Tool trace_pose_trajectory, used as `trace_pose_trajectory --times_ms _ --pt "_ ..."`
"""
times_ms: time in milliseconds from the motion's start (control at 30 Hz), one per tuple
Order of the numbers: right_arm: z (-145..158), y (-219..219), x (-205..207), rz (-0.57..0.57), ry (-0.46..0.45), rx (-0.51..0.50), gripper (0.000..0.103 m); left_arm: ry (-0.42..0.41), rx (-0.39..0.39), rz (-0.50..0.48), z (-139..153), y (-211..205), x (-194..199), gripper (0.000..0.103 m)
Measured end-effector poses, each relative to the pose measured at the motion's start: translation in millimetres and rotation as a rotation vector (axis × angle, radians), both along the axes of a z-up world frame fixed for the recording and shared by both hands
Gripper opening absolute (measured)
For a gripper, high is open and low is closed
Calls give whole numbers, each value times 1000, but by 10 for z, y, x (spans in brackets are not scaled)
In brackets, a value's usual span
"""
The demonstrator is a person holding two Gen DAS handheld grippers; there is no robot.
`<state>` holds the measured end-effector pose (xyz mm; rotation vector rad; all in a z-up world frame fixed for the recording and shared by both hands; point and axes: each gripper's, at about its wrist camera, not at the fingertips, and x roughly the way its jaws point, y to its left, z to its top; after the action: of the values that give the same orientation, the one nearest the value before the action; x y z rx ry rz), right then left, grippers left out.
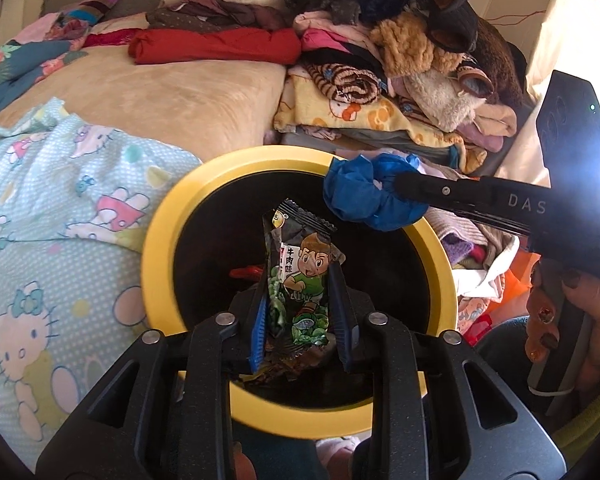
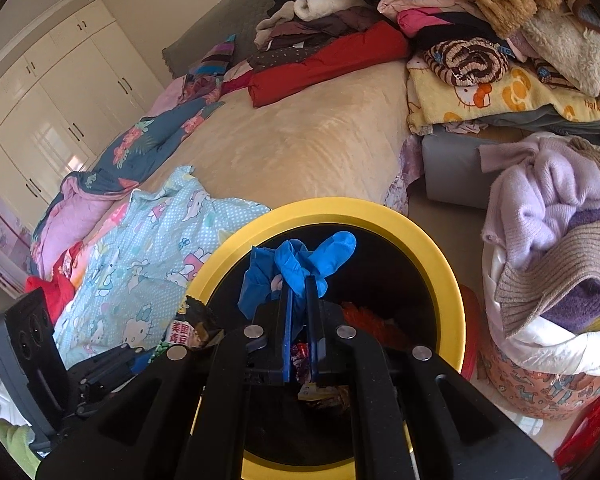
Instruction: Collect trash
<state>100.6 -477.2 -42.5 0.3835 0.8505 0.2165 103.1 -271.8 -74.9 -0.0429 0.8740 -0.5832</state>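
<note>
Left tool (image 1: 300,300) clamps snack wrapper (image 1: 300,280) over yellow-rimmed bin (image 1: 160,248); right tool (image 2: 299,300) pinches blue glove (image 2: 300,268) above it, contents probably wrappers, beside bed (image 2: 300,140).

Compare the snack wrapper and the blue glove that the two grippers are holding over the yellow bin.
The snack wrapper is a flat printed packet with a cartoon figure; the blue glove is plain, soft and crumpled. The left gripper holds the wrapper upright, while the right gripper pinches the bunched glove. Both hang above the yellow bin.
</note>
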Motion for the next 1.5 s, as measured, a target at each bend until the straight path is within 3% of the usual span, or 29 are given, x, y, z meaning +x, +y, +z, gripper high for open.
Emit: trace_pose_trajectory --times_ms 133,300,467,533,633,733,1000,1500 --pt "0 -42 -19 -26 6 16 35 15 -3 -16 -47 -59 46 31" --pt "55 -62 -88 -37 12 6 45 17 -4 -5 -23 -57 70 50" --pt "155 -82 -254 -60 -1 -27 67 16 4 22 20 37 73 75" --pt "194 -74 -317 -65 -11 -47 77 15 -2 36 49 85 71 79" --pt "226 -34 -415 -56 -25 -81 79 7 2 60 106 158 68 88" --pt "252 11 -511 -61 -51 -96 91 -15 13 80 167 224 50 92" --pt "320 219 -622 -66 -122 -158 97 -56 36 163 259 522 -37 92" --pt "300 840 -876 -57 -287 -214 97 -161 51 314 373 1246 -363 92"
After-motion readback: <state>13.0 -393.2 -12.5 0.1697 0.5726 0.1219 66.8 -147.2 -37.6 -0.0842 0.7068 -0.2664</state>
